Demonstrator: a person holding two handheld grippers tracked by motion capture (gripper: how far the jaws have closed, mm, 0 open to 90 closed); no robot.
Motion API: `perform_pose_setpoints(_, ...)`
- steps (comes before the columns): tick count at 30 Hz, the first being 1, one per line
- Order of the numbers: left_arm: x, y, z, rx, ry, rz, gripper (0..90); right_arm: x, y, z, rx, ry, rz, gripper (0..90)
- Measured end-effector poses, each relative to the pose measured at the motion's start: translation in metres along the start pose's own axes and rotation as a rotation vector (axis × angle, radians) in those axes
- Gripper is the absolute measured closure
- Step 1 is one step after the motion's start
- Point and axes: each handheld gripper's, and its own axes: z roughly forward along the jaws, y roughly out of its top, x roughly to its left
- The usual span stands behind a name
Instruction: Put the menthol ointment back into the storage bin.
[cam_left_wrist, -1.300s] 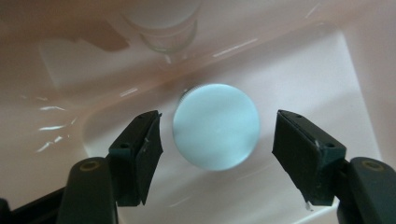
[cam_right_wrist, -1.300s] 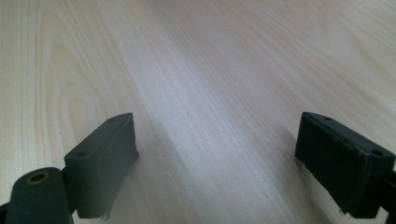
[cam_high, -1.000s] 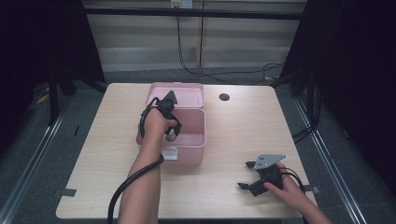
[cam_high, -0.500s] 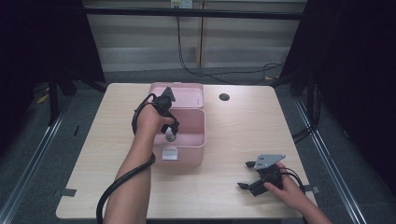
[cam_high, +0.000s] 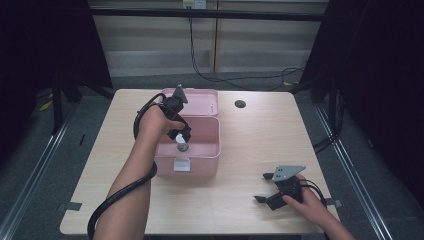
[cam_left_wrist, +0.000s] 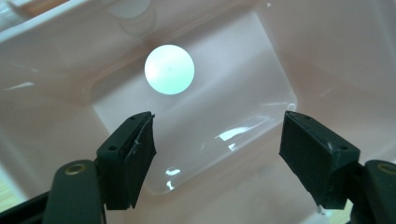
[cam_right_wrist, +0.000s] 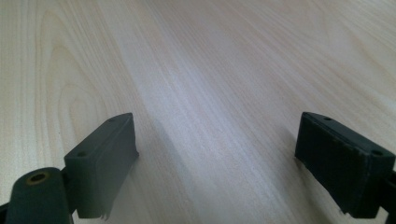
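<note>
High view: your left tool (cam_high: 179, 131) hangs over the open pink box (cam_high: 200, 159) mid-worktop (cam_high: 250, 145); right tool (cam_high: 268, 187) rests near-right, idle.
Left tool view: jaws spread, empty; white ball (cam_left_wrist: 169, 69) lies on the box floor — drop looks done, lid unclosed.
Right tool view: jaws spread over bare wood.

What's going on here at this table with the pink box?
A person works at a wooden table with a claw in each hand. The left claw hangs open over the inside of an open pink box, with a white ball lying on the box floor just beyond its jaws, apart from them. The right claw sits open and empty low over the table near the front right corner.
</note>
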Motion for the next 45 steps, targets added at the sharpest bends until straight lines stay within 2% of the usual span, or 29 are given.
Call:
perform_pose_setpoints(20, 0.028, -0.035, -0.042, -0.033, 0.021, -0.062, 26.6, 0.0, 0.0, 0.0, 0.0, 0.0, 0.001, 12.1)
perform_pose_setpoints(32, 0.044, -0.062, -0.048, -0.06, 0.004, -0.081, 26.6, 0.0, 0.0, 0.0, 0.0, 0.0, 0.0, 12.1)
perform_pose_setpoints(45, 0.052, -0.097, -0.045, -0.084, -0.001, -0.046, 26.6, 0.0, 0.0, 0.0, -0.002, -0.001, 0.001, 12.2)
